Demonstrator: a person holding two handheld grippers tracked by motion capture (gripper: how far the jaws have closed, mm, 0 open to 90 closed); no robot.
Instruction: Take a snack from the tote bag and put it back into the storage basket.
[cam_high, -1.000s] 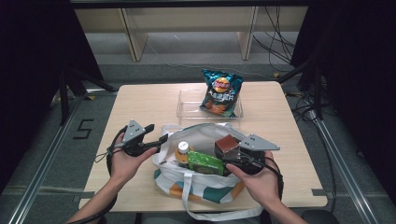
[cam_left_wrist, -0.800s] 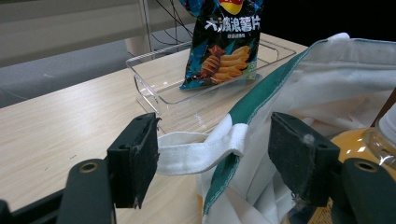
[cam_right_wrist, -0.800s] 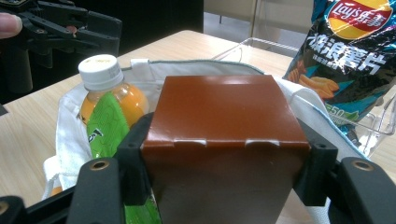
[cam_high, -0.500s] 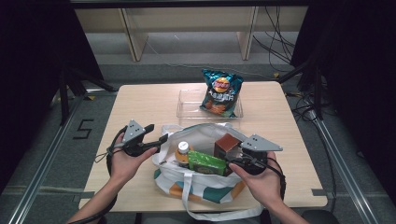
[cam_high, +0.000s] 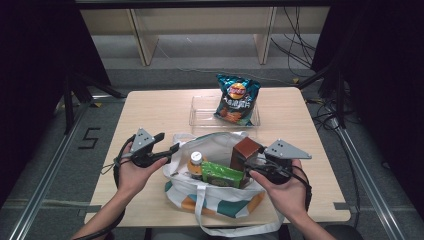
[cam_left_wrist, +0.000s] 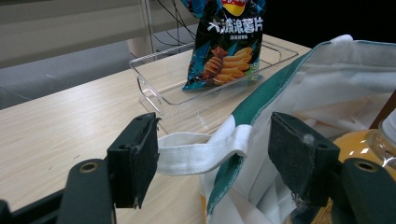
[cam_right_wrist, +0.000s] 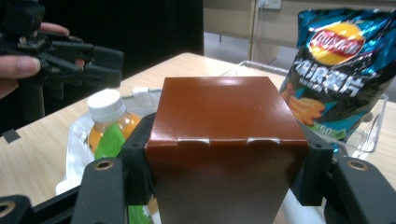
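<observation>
A white cloth bag (cam_high: 215, 200) with green trim lies open at the table's near edge. In it are an orange drink bottle (cam_high: 196, 162), a green packet (cam_high: 222, 174) and a brown carton (cam_high: 245, 150). My right gripper (cam_high: 251, 164) has just been closing, and its pads now press both sides of the brown carton (cam_right_wrist: 224, 130), which stands upright at the bag's right. My left gripper (cam_high: 167, 145) is open at the bag's left rim. The bag's white strap (cam_left_wrist: 201, 151) and green-edged rim lie between its jaws without being pinched.
A blue chips bag (cam_high: 237, 97) leans upright in a clear plastic tray (cam_high: 200, 116) at the table's far middle. The bottle's white cap (cam_right_wrist: 106, 105) sits just left of the carton. Bare wood surrounds the bag on the left and right.
The right gripper with the brown carton has shifted very slightly to the right. The left gripper and the bag have stayed put.
</observation>
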